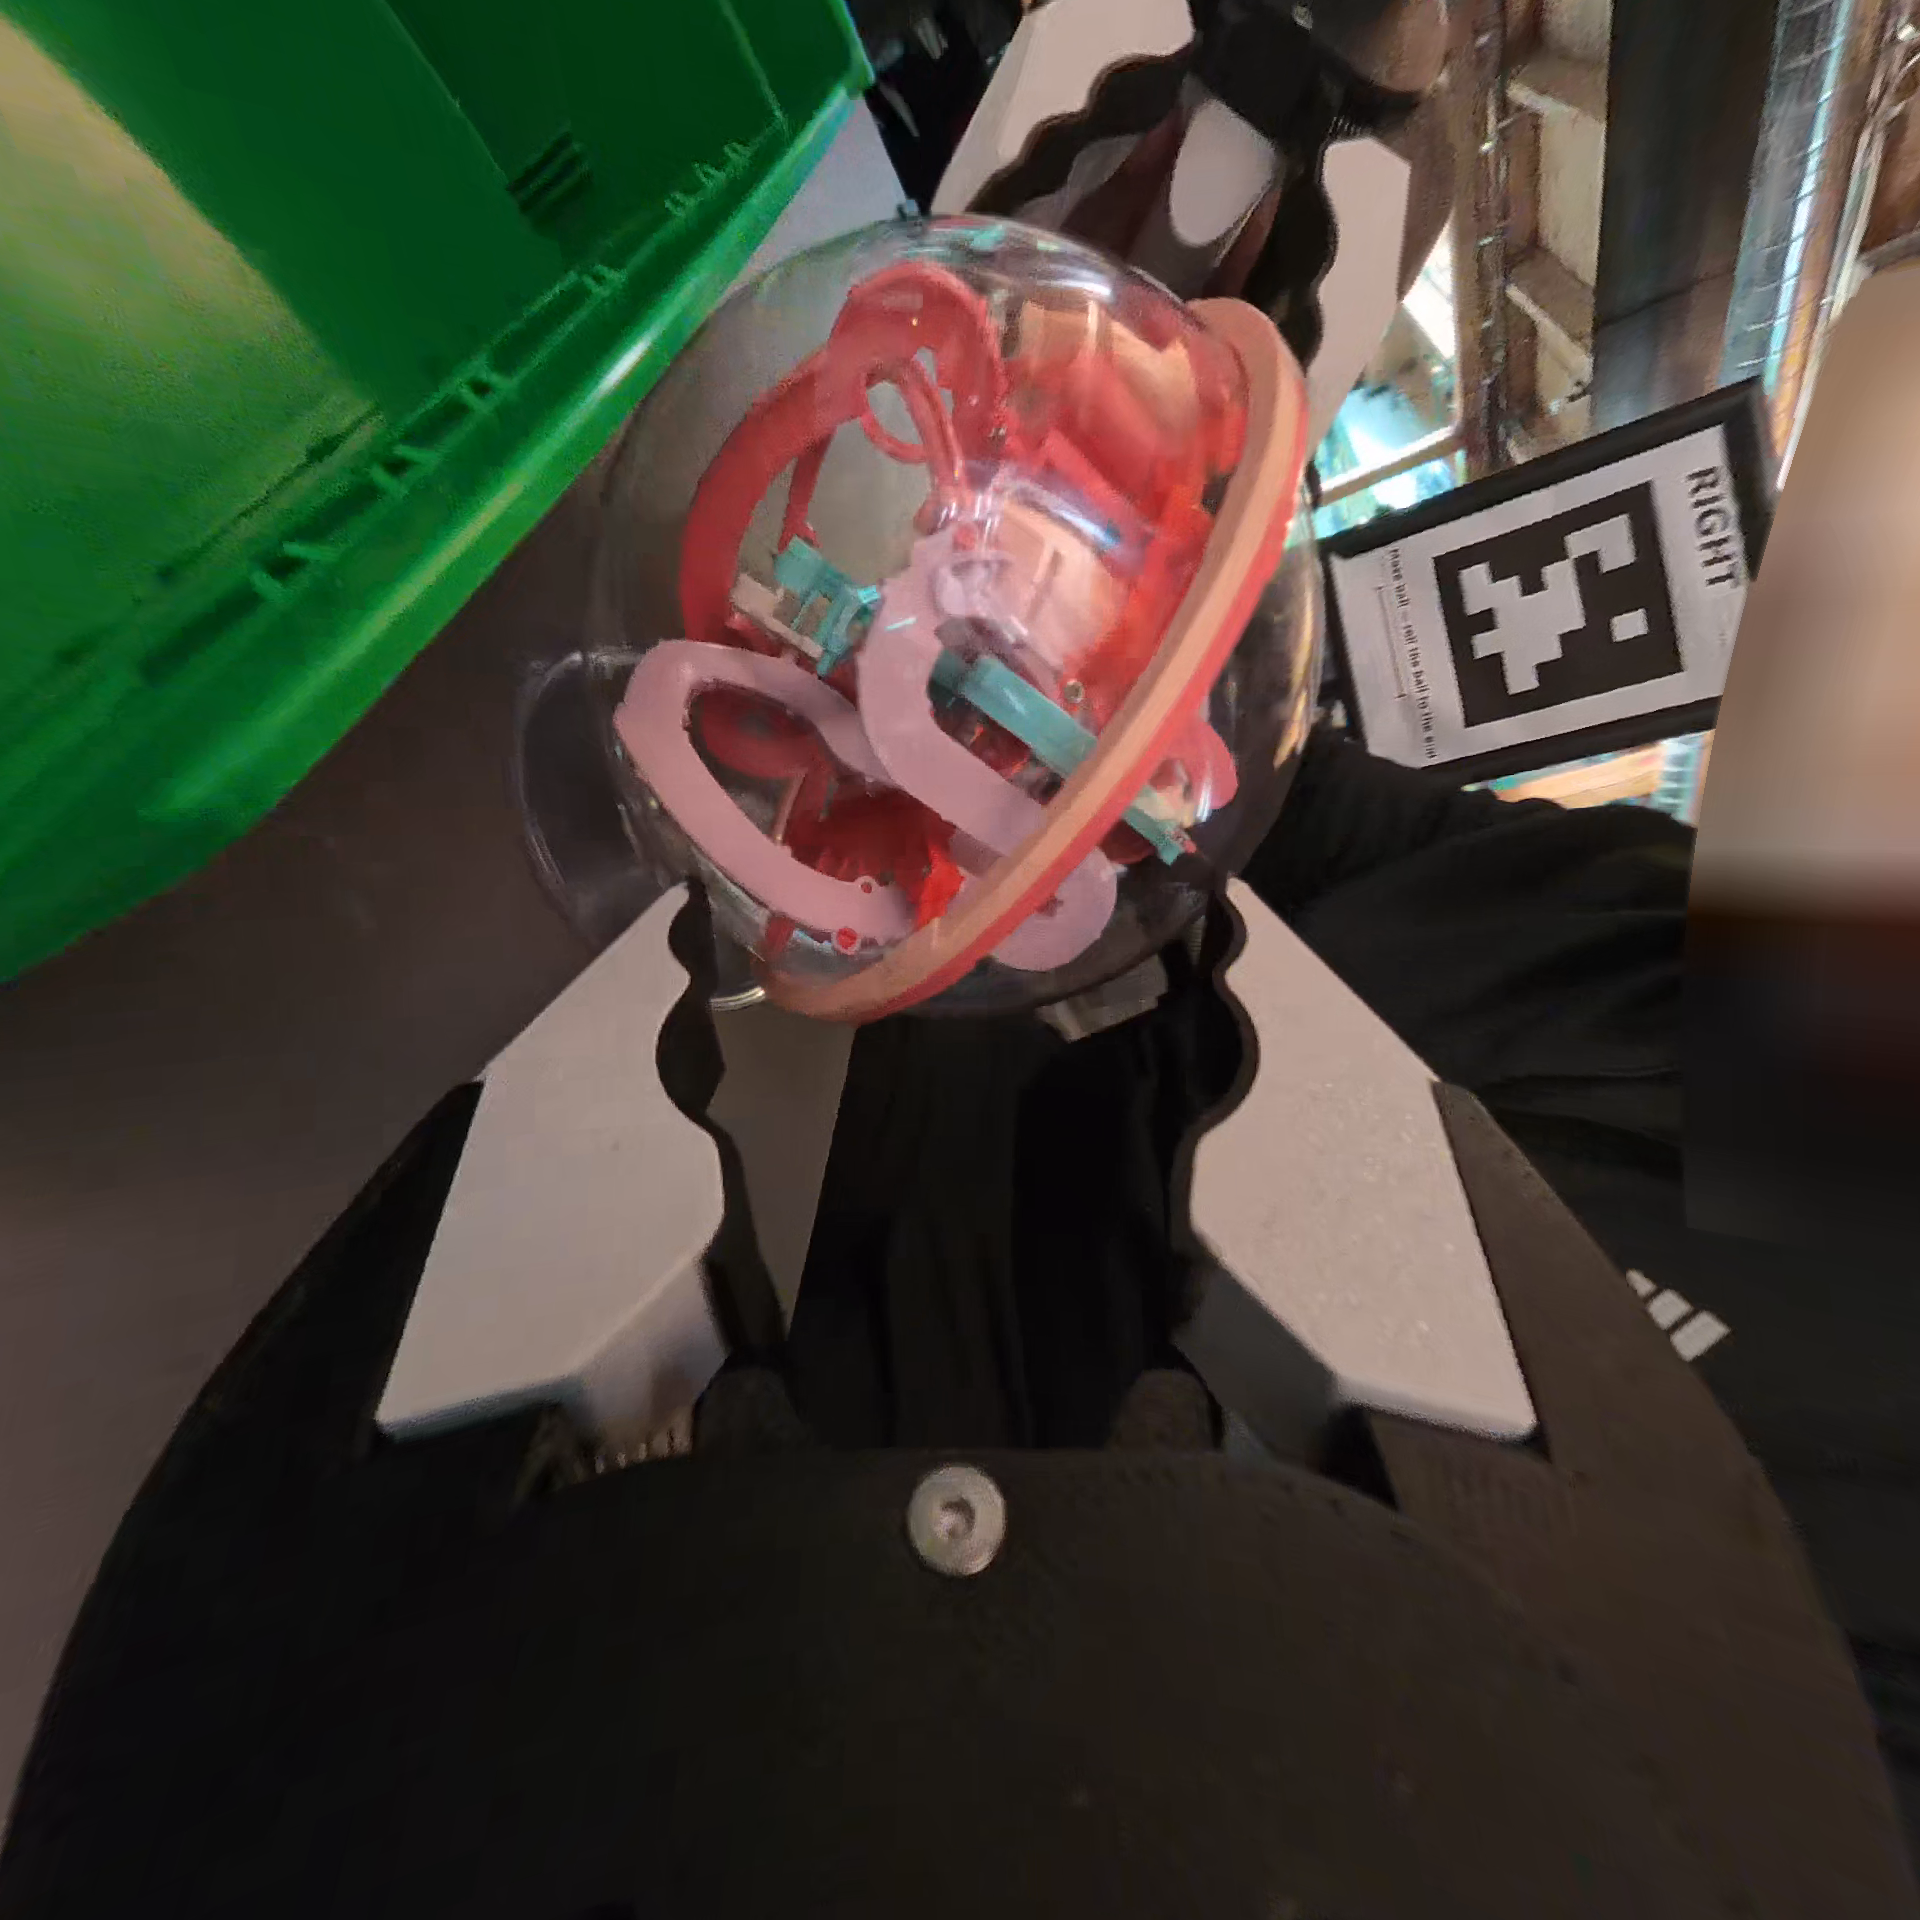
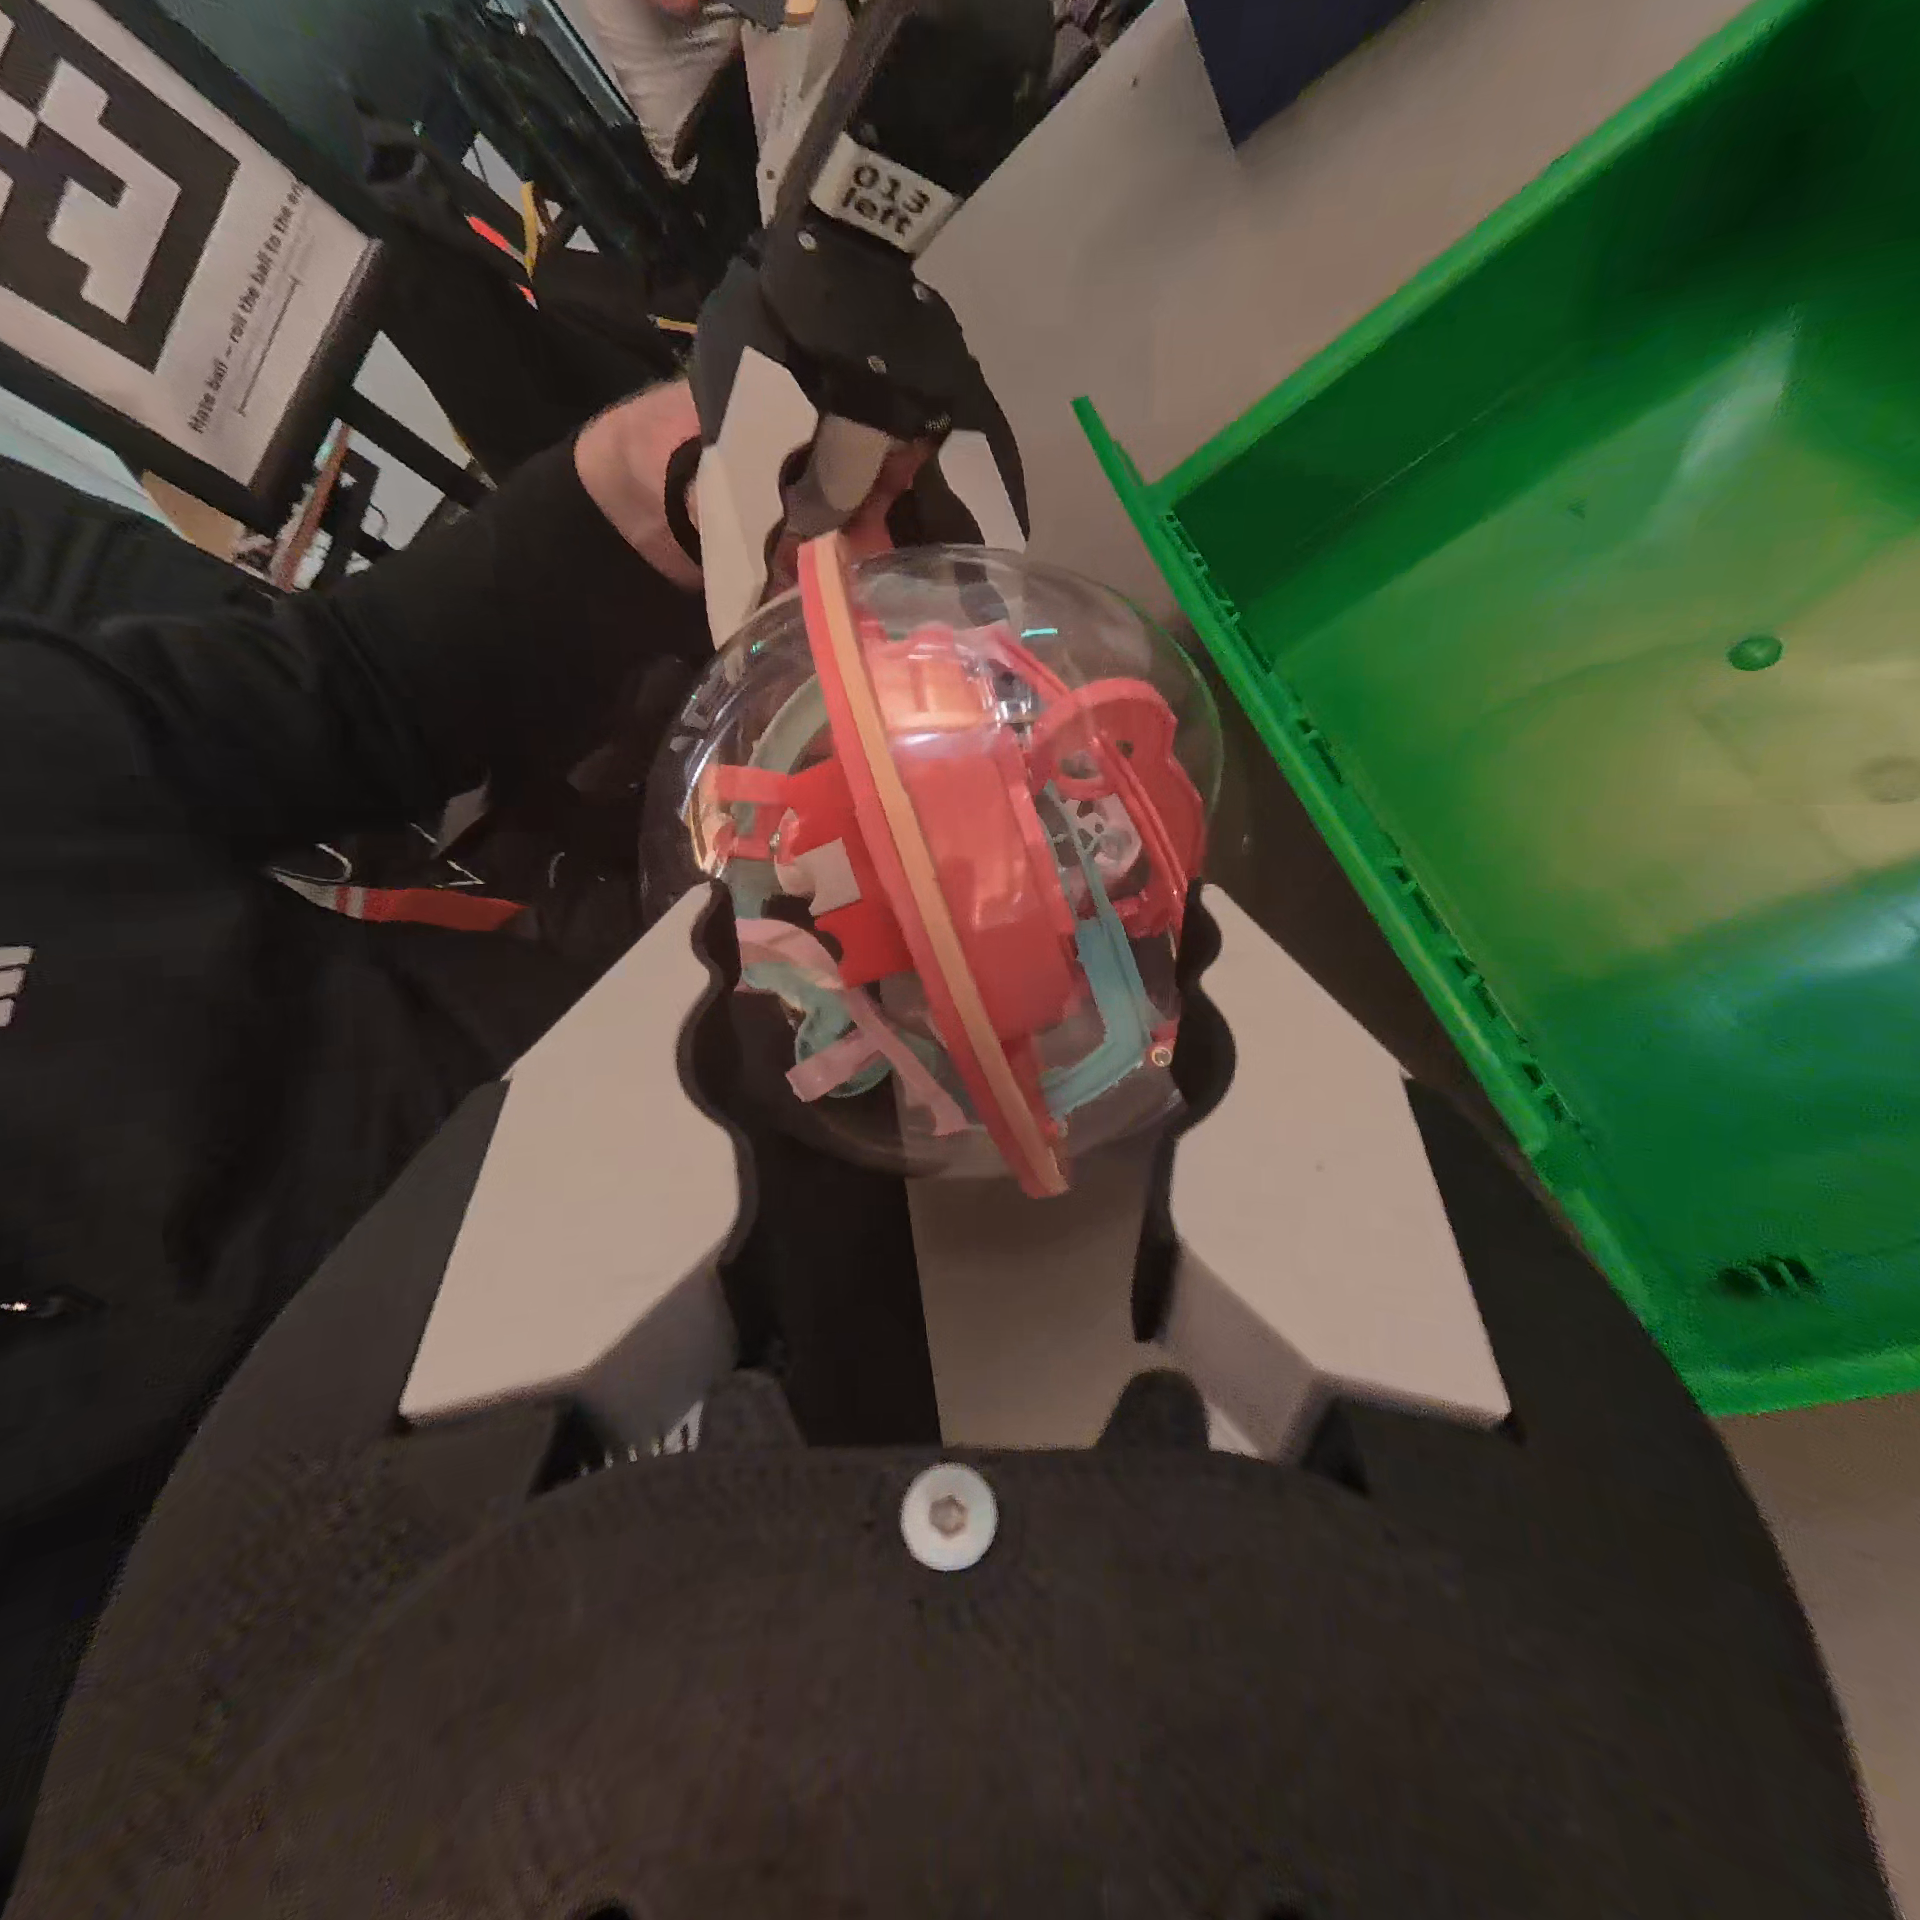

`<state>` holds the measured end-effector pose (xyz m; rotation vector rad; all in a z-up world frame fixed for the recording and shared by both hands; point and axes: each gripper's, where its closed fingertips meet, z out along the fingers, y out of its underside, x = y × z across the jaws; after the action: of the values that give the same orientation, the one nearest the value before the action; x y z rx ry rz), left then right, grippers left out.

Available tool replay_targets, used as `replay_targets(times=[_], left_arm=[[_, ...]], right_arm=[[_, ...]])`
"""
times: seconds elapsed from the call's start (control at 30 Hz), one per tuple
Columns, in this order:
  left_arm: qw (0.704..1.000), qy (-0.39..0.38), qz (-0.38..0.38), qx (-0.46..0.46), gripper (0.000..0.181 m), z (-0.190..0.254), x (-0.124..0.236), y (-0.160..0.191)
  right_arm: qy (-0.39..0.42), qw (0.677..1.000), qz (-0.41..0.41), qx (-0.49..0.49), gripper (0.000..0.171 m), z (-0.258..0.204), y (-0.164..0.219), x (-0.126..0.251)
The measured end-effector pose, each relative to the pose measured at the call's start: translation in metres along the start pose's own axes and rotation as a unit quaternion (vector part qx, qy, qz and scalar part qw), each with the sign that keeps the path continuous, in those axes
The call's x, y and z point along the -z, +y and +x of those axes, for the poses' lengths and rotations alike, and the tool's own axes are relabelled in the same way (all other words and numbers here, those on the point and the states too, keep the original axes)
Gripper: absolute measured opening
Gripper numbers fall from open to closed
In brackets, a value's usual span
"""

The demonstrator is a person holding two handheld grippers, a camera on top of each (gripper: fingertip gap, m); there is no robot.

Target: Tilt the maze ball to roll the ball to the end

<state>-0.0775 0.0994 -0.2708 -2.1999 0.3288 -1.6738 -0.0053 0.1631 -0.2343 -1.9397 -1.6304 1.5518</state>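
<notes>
The maze ball (image 1: 935,623) is a clear sphere with red, pink and teal tracks inside and a red and tan band around its middle. It hangs in the air between both grippers. My left gripper (image 1: 956,914) is shut on its lower end, with both black pads against the shell. My right gripper (image 2: 956,935) is shut on the maze ball (image 2: 935,862) from the opposite side, with the sphere sitting deep between its fingers. Each gripper shows at the far side of the ball in the other's view: the right gripper (image 1: 1132,301) and the left gripper (image 2: 873,540). I cannot make out the small ball inside.
A green plastic crate (image 1: 312,416) stands close beside the ball, its open inside facing the right wrist view (image 2: 1558,727). A framed black-and-white marker sign (image 1: 1558,592) stands behind. A person's black sleeve (image 2: 364,675) reaches in at the left. A dark table surface (image 1: 312,1039) lies below.
</notes>
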Motion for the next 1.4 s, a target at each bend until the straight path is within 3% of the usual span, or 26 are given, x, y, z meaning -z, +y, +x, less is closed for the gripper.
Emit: replay_targets(times=[0.2,0.27,0.33,0.5,0.57,0.67,0.97,1.03,1.23,1.4], left_arm=[[0.991,-0.088,0.01,-0.097,0.084,0.009,0.014,0.004],[0.985,-0.095,0.022,-0.14,0.07,0.018,0.013,0.002],[0.977,-0.119,0.023,-0.173,0.059,0.015,0.01,0.0],[0.976,-0.127,0.037,-0.171,0.055,0.01,0.007,-0.004],[0.983,-0.113,0.017,-0.146,0.049,0.011,0.003,0.004],[0.986,-0.102,-0.016,-0.128,0.048,0.011,-0.008,0.018],[0.996,-0.063,0.003,-0.059,0.049,0.006,-0.003,0.023],[0.994,-0.066,0.026,-0.078,0.054,0.011,0.004,0.015],[0.98,-0.091,0.059,-0.167,0.054,0.032,0.021,0.0],[0.973,-0.122,0.035,-0.194,0.058,0.032,0.009,-0.005]], right_arm=[[0.018,0.998,0.021,0.055,0.083,-0.001,0.024,0.014],[0.016,0.997,0.022,0.071,0.072,0.002,0.037,0.016],[0.009,0.996,0.036,0.078,0.05,0.003,0.044,0.016],[0.012,0.994,0.067,0.088,0.037,0.0,0.044,0.02],[0.0,0.994,0.095,0.062,0.007,-0.002,0.036,0.027],[-0.008,0.993,0.107,0.041,0.007,-0.004,0.03,0.031],[0.034,0.993,0.105,0.027,0.008,-0.001,0.02,0.026],[0.044,0.992,0.111,0.032,0.033,0.0,0.019,0.028],[0.041,0.993,0.099,0.045,0.045,-0.002,0.051,0.031],[0.027,0.995,0.081,0.047,0.057,-0.005,0.085,0.016]])
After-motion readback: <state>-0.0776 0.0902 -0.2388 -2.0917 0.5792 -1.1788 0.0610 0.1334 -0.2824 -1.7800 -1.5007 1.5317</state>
